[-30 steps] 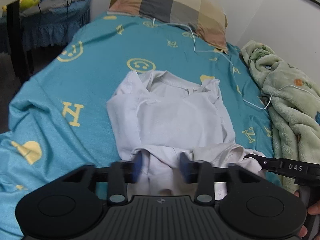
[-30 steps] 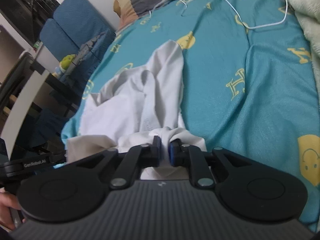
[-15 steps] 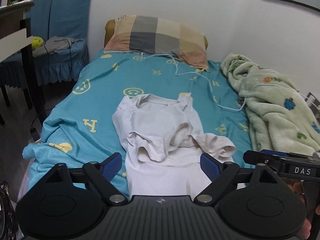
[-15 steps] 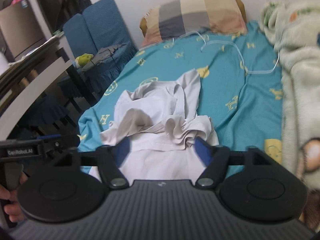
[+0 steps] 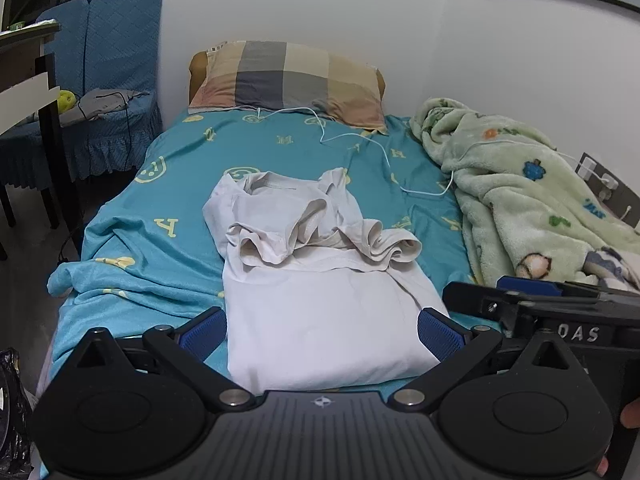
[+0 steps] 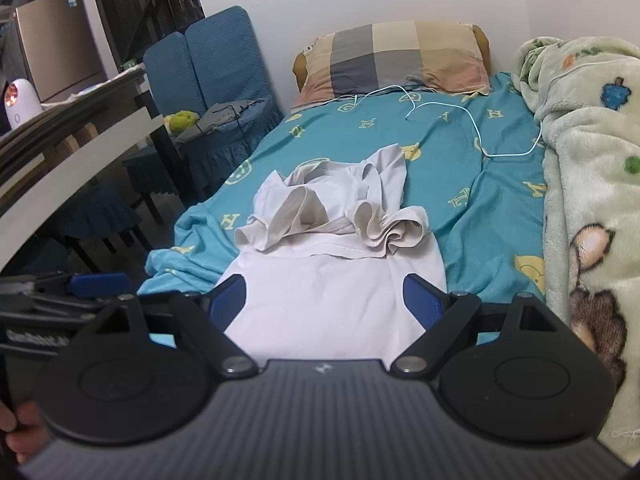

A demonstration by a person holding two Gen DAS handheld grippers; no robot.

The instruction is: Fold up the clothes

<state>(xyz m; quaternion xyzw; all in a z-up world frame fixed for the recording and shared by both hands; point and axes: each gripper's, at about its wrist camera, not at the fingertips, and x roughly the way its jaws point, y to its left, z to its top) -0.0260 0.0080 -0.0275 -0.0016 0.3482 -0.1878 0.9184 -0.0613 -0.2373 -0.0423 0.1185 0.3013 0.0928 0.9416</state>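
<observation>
I am holding the left gripper point(image 5: 320, 330) and right gripper point(image 6: 325, 298) spread wide, gripping nothing, while the half-folded white cotton shirt point(image 5: 316, 276) is lying on the teal patterned bedsheet point(image 5: 160, 216).

Black ribbed gripper point(image 5: 320, 330) body, blue pads point(image 5: 438, 334) — silver pivot screws

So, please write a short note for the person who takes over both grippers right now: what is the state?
Left gripper: open, empty, above the near end of the shirt.
Right gripper: open, empty, also at the near end.
White shirt lies on the teal bedsheet, clear of the green blanket.
Done: lower part lies flat and smooth.
Left: the far part, sleeves and collar, is bunched; smooth it, then finish the fold.
</observation>
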